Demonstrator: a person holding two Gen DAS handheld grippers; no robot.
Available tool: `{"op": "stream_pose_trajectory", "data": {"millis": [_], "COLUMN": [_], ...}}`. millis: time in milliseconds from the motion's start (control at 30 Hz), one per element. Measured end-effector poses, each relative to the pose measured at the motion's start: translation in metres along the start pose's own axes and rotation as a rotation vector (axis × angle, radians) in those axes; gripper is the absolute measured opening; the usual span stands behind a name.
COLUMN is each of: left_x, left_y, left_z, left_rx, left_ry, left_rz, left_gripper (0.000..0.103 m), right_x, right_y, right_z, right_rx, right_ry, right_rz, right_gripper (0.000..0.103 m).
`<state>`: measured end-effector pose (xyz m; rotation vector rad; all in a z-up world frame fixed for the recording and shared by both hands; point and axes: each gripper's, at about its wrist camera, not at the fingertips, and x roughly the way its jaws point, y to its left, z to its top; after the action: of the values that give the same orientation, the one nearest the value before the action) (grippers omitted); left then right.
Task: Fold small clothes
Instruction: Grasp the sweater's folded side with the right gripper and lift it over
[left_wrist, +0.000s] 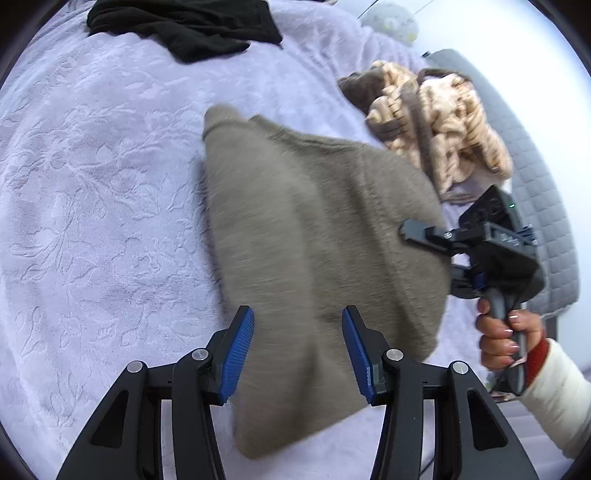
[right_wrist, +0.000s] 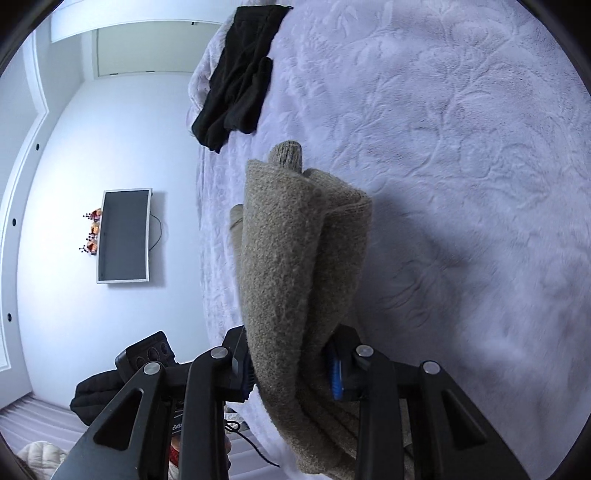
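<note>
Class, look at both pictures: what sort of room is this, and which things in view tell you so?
Most likely a bedroom. The work surface is a bed with a plush lilac bedspread, clothes and a rumpled blanket lie on it, and a screen hangs on the wall.

Left gripper (left_wrist: 297, 354) and right gripper (right_wrist: 291, 373) both clamped, angled downward.

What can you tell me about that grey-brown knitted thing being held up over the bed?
The grey-brown knit garment looks like soft, fuzzy wool, thick and bunched into folds. A narrow ribbed cuff pokes out at its far end, perhaps a sleeve. It hangs lifted above the pale lilac embossed bedspread, blurred in the left view. The right tongs pinch one gathered edge; the left tongs have another part between their blue pads, which look to grip it, though contact is hard to confirm.
</note>
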<state>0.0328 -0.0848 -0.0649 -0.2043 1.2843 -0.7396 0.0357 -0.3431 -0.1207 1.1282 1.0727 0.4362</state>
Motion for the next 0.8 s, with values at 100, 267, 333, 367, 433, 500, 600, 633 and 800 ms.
{"op": "stream_pose_trajectory", "data": {"millis": [100, 267, 333, 367, 433, 500, 600, 633, 800], "left_x": [-0.001, 0.019, 0.022, 0.022, 0.031, 0.05, 0.074, 0.081, 0.102], "left_y": [-0.002, 0.028, 0.037, 0.039, 0.041, 0.043, 0.038, 0.037, 0.026], "left_z": [0.0, -0.005, -0.007, -0.007, -0.005, 0.002, 0.005, 0.006, 0.002], "left_rx": [0.045, -0.041, -0.057, -0.054, -0.045, -0.052, -0.047, -0.042, -0.015], "left_ry": [-0.025, 0.058, 0.064, 0.053, 0.077, 0.126, 0.171, 0.182, 0.21], "left_rz": [0.1, 0.158, 0.17, 0.171, 0.139, 0.092, 0.07, 0.048, 0.013], "left_gripper": [0.051, 0.054, 0.081, 0.081, 0.081, 0.081, 0.081, 0.081, 0.079], "right_x": [0.008, 0.01, 0.009, 0.006, 0.003, 0.002, -0.001, 0.002, 0.028], "right_y": [0.007, -0.019, -0.027, -0.032, -0.04, -0.051, -0.065, -0.068, -0.085], "right_z": [-0.003, 0.009, 0.012, 0.013, 0.016, 0.02, 0.023, 0.025, 0.031], "right_rx": [-0.018, 0.044, 0.043, 0.04, 0.043, 0.051, 0.038, 0.028, 0.02], "right_ry": [-0.015, -0.067, -0.068, -0.073, -0.074, -0.06, -0.023, -0.003, 0.08], "right_rz": [-0.048, -0.197, -0.223, -0.225, -0.221, -0.211, -0.173, -0.152, -0.086], "right_gripper": [0.033, 0.039, 0.051, 0.064, 0.072, 0.072, 0.072, 0.072, 0.072]}}
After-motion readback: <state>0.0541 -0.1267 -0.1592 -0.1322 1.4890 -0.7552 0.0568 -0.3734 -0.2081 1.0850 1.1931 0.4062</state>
